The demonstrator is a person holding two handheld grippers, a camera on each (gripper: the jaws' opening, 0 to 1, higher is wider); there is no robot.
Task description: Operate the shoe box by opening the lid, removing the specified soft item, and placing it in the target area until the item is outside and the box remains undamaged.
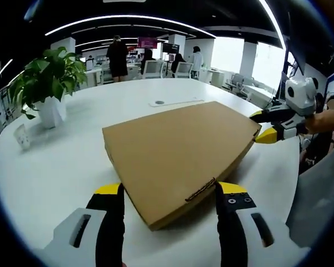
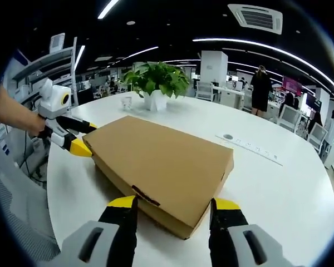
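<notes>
Both hand-held grippers, left (image 1: 170,192) and right (image 2: 173,207), released, straddle opposite corners of shoe box (image 1: 178,150).

Open office beyond the jaws: round white surface (image 1: 55,167), potted plant (image 1: 47,83), chairs (image 1: 167,68), bright windows (image 1: 250,61), ceiling light strips (image 1: 128,19).

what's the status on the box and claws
Both claws open: left claw and right claw straddling opposite corners of the flat brown cardboard box. Lid closed. Nothing blocking.
</notes>
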